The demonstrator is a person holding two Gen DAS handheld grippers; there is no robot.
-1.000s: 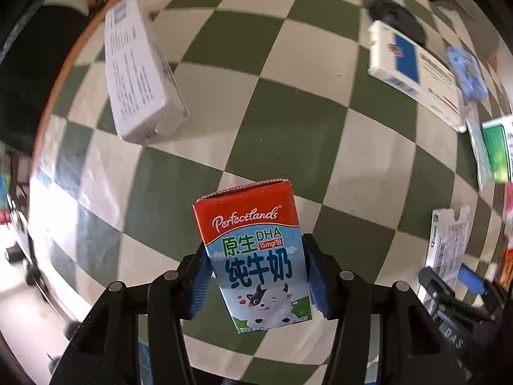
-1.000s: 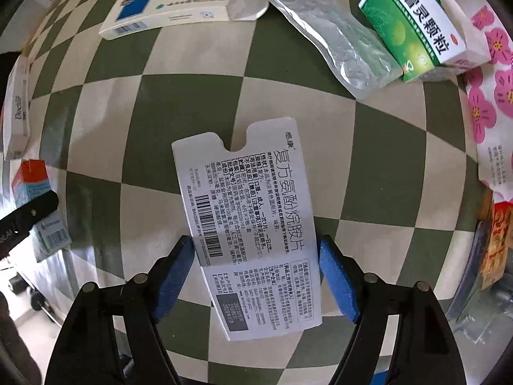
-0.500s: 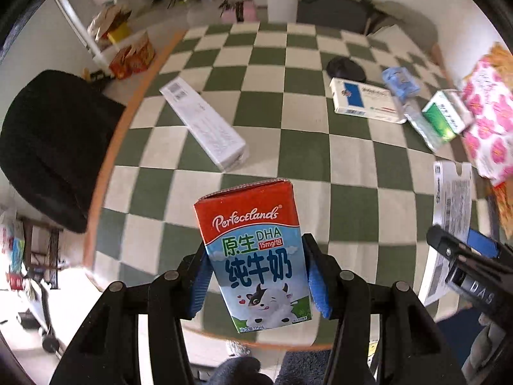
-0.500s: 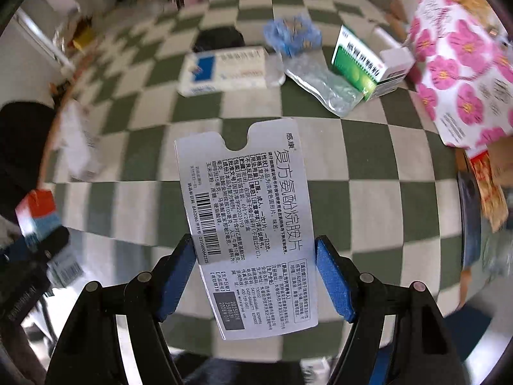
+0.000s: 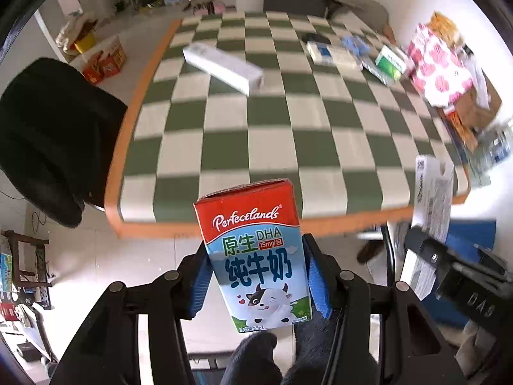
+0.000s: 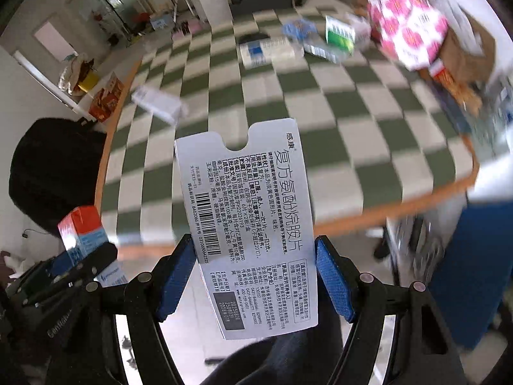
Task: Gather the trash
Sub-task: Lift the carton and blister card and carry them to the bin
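My left gripper (image 5: 256, 272) is shut on a small red and blue milk carton (image 5: 256, 250), held upright off the table's near edge. My right gripper (image 6: 255, 276) is shut on a flat white medicine card (image 6: 250, 224) printed with text and a barcode. The card also shows in the left wrist view (image 5: 431, 192), and the carton shows in the right wrist view (image 6: 83, 227). Both are held in the air in front of the checkered table (image 5: 288, 128).
On the table lie a long white box (image 5: 224, 67), a white and blue box (image 5: 330, 53), a green and white box (image 5: 389, 62), a blue wrapper (image 5: 354, 43) and a pink flowered bag (image 5: 436, 67). A black chair (image 5: 48, 134) stands left.
Both grippers have pulled back and up from the table with their loads. The table's near edge and the floor below have come into view.
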